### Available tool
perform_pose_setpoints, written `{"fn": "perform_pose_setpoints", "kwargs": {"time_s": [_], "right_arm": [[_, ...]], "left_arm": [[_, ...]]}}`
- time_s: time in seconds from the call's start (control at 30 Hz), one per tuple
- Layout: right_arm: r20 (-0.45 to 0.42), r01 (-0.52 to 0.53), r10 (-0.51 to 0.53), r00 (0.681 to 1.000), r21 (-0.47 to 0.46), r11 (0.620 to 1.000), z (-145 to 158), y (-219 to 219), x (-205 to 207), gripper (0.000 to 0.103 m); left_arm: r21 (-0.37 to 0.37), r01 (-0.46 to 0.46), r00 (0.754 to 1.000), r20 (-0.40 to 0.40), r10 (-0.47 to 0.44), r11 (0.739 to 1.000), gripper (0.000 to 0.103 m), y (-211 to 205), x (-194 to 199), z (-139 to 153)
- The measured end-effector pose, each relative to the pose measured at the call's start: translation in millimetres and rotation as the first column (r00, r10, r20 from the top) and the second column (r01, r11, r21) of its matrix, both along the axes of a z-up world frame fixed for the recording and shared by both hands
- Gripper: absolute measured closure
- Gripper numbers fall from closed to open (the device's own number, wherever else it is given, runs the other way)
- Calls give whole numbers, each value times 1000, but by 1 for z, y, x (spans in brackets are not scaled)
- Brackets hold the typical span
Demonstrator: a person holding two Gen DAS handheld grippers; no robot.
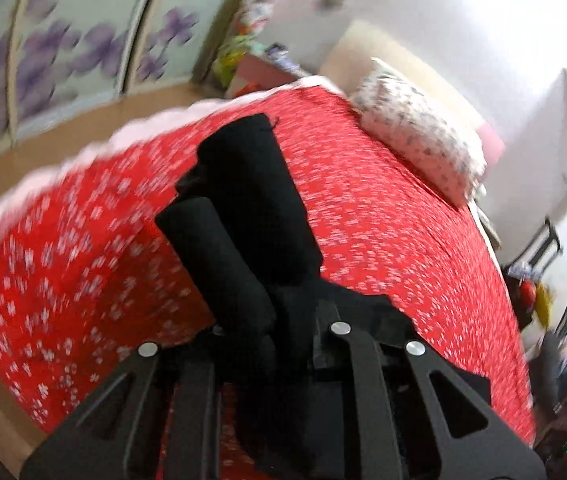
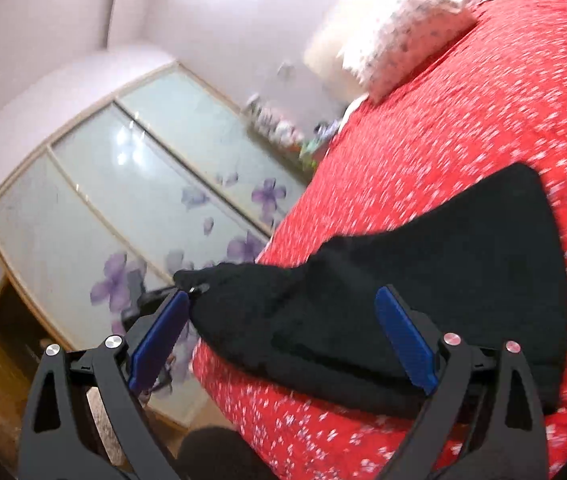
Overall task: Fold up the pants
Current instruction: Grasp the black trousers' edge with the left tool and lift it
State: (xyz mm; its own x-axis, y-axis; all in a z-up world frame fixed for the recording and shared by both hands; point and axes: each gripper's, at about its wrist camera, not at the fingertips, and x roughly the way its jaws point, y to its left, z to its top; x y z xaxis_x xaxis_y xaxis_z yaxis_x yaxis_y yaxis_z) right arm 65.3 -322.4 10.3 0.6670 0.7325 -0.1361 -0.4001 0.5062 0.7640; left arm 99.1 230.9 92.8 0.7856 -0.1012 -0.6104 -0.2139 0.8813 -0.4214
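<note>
Step in hand: first fold, by the look of it; one end of the black pants gripped and raised off the bed, ready to be carried over.
Left tool: closed tight on black fabric at lower centre of the left wrist view; cloth bunched between the fingers and trailing away up the frame.
Right tool: spread wide, blue pads well apart, nothing held; pants lying between and beyond them without visible pad contact.
Pants: stretched across the red sheet, centre of the left wrist view; in the right wrist view, a dark mass from centre to right, one corner lifted at centre left.
Next move, judged: right tool to close on the matching corner, then both ends carried level over the rest, edges kept aligned, no dragging of the sheet.
Surface: bed with red white-flowered sheet, soft, likely to wrinkle under a pull.
Room: flowered pillow at upper right; sliding wardrobe doors with purple flowers at left; pale walls; motion blur throughout.
</note>
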Motion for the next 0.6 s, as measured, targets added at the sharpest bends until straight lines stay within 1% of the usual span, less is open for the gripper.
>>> {"fn": "perform_pose_setpoints", "kwargs": {"time_s": [0.03,0.13,0.23,0.37,0.43,0.5,0.6], "right_arm": [[4,20,-20,1000,18,1000,1,-8,-2,6],[2,62,-62,998,63,996,-1,-26,-5,6],[-11,99,-98,995,104,990,-3,-41,-7,6],[-17,139,-138,990,141,980,-2,-57,-11,6],[-17,156,-155,988,154,976,-2,-65,-14,6],[-18,172,-172,985,162,972,-3,-70,-15,6],[-32,207,-204,978,171,963,-6,-81,-17,6]], "left_arm": [[45,31,999,23,-33,998,89,-16,-1,13],[103,108,991,70,-115,989,89,-57,-5,41],[125,173,977,100,-186,977,89,-96,-6,61],[137,275,948,126,-292,952,90,-157,-7,81],[149,325,931,126,-343,934,90,-188,-6,87],[137,366,917,115,-382,920,90,-214,-2,86],[112,432,893,84,-442,895,90,-257,1,74]]}}
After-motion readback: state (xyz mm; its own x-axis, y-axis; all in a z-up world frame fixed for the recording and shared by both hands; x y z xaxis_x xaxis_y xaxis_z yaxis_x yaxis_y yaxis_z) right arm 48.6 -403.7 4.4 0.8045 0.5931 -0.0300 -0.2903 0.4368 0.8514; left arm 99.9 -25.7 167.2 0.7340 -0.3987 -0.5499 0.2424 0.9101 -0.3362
